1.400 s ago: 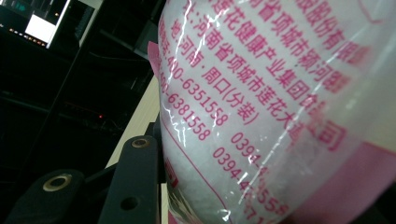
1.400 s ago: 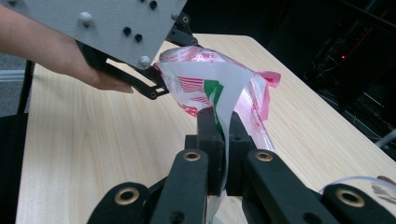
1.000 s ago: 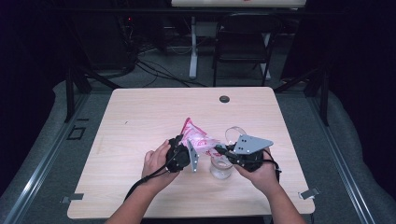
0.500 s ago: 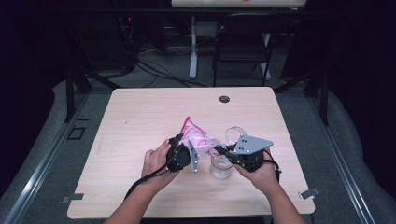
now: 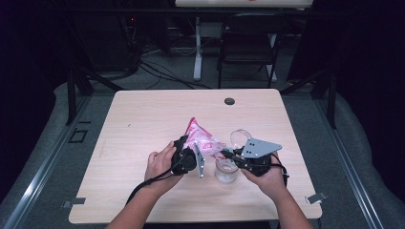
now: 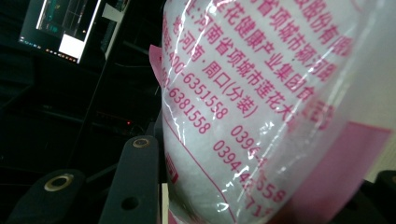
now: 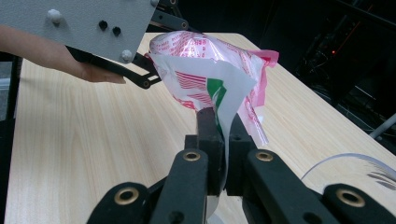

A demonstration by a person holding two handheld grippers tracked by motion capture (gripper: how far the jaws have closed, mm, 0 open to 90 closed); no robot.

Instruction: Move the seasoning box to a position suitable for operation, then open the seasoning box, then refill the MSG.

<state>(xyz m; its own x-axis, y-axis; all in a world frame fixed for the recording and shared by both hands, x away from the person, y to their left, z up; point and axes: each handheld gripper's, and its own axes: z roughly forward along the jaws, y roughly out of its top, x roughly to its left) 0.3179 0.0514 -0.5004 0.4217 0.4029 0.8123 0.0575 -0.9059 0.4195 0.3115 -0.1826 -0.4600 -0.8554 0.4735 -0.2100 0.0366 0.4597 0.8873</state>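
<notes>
1. One pink-and-white plastic bag [image 5: 200,140] of white granules, printed with pink characters and digits, hangs above the middle of the table [image 5: 143,119], held between the two grippers.
2. Its long axis runs slantwise in the high view: one crumpled pink end points up and away toward the far side of the table, while the other end drops toward the person and to the right.
3. In the left gripper view the bag [image 6: 252,107] stands close to the lens, its white filling visible through the clear film, its length running from upper right to lower left.
4. The left gripper [image 5: 188,160] has its fingers partly apart around the thick, filled body of the bag; one black finger [image 6: 135,182] lies against the bag's side, so the fingers clasp it.
5. The right gripper [image 5: 228,155] has its fingers nearly together, pinching a thin white edge of the bag [image 7: 219,88]; in the right gripper view that film runs down between the two black fingers [image 7: 208,135].
6. Just beneath the bag's lower end and between the two hands stands a clear glass jar [image 5: 225,171] on the table, upright, mouth upward.
7. A clear lid-like piece [image 5: 241,137] lies just beyond the jar, close to the right gripper's grey plate.
8. A small dark round fitting [image 5: 229,101] sits in the table near its far edge, well apart from the bag.
</notes>
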